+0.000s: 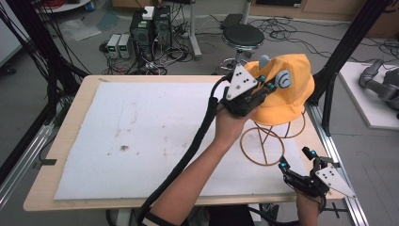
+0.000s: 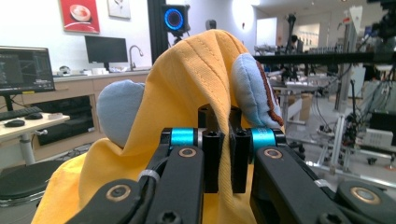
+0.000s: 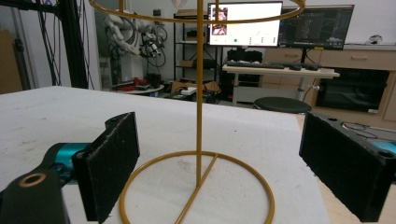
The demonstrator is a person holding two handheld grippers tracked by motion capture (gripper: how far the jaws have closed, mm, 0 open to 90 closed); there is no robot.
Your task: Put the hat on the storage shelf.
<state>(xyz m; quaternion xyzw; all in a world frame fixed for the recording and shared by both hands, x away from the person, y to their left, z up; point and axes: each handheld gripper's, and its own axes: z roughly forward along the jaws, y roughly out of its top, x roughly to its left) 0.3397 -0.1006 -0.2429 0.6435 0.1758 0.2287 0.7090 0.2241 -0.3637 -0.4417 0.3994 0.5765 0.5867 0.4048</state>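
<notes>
My left gripper (image 1: 266, 86) is shut on a fold of a yellow cloth hat (image 1: 287, 101) with two blue-grey ears and holds it up at the table's far right. In the left gripper view the jaws (image 2: 223, 140) pinch the hat (image 2: 187, 84) between the ears. Under the hat stands a gold wire stand (image 1: 263, 146) with a round base. I cannot tell whether the hat rests on its top ring. My right gripper (image 1: 295, 159) stands open near the front right corner, pointing at the stand. The stand's pole (image 3: 200, 93) rises beyond the gap between the open right gripper (image 3: 224, 154) pads.
A white mat (image 1: 141, 141) covers most of the wooden table. A black frame post (image 1: 329, 94) rises just right of the hat. Beyond the far edge are a black stool (image 1: 242, 35), computer boxes (image 1: 150, 28) and loose cables on the floor.
</notes>
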